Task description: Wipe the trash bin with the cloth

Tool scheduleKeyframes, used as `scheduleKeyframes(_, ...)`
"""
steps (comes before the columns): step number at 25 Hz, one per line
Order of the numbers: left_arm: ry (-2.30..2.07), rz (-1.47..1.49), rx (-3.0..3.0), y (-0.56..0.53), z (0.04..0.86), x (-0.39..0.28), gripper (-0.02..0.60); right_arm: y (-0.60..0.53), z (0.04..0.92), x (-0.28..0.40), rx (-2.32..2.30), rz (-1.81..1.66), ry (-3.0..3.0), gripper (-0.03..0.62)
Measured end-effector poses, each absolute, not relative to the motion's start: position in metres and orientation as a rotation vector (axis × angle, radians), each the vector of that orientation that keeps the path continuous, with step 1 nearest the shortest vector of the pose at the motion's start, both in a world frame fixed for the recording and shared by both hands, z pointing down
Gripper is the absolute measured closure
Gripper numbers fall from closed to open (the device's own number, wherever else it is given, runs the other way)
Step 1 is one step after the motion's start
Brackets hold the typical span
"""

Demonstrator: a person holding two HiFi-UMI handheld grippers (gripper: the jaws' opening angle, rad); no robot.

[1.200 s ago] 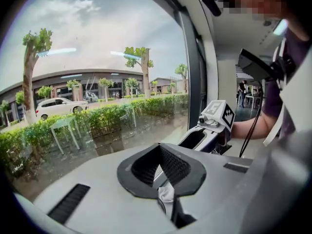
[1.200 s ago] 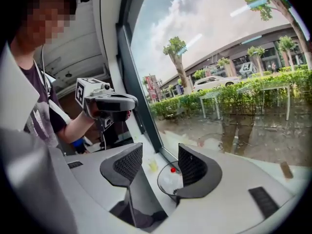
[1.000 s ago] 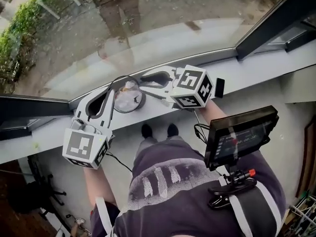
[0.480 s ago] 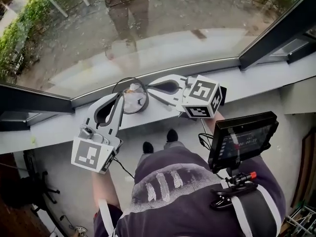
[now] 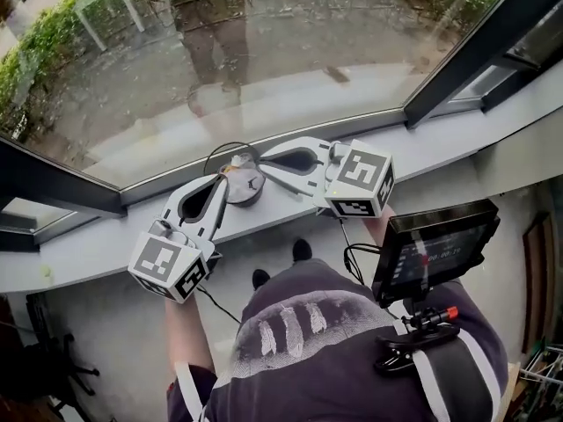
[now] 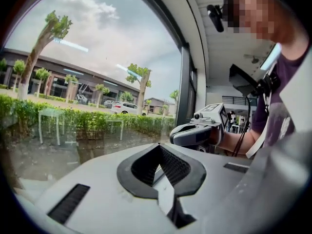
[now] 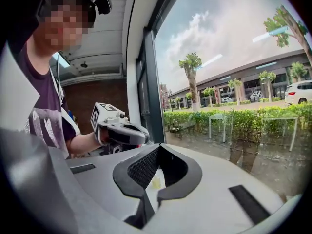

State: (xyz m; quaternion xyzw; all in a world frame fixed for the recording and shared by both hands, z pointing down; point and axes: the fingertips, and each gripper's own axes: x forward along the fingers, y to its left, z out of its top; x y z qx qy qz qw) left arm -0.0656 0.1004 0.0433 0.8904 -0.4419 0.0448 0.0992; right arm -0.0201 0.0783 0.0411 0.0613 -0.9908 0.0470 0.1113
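Note:
A small round dark trash bin (image 5: 246,190) stands on the grey window sill (image 5: 422,146), with a crumpled whitish thing (image 5: 235,170) in its mouth. Whether that is the cloth I cannot tell. My left gripper (image 5: 221,180) lies along the sill with its tips at the bin's left side, jaws shut and nothing between them. My right gripper (image 5: 262,158) comes in from the right, its tips by the bin's upper right rim, also shut and empty. In the left gripper view the closed left gripper (image 6: 157,147) points past the right one (image 6: 195,133). The right gripper view shows only its closed right gripper (image 7: 158,146).
Window glass (image 5: 264,51) rises right behind the sill, with a dark frame post (image 5: 466,60) at the right. A small monitor (image 5: 431,249) on a clamp hangs at the person's chest. The person's feet stand on the floor below the sill.
The left gripper has moved up and right until its tips reach the bin. The right gripper has stayed beside the bin's right rim. The head view has shifted a little.

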Motion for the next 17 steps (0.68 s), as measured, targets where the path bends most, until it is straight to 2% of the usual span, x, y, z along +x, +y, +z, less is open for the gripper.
scheduleKeyframes(9, -1.078, 0.096, 2.656, 0.154, 0.075, -0.085, 0.584, 0.136, 0.064, -0.039, 0.353, 0.136, -2.855, 0.597)
scheduleKeyframes(17, -0.896, 0.128, 2.749, 0.163, 0.068, -0.041, 0.584, 0.160, 0.065, 0.021, 0.555, 0.320, -2.823, 0.597)
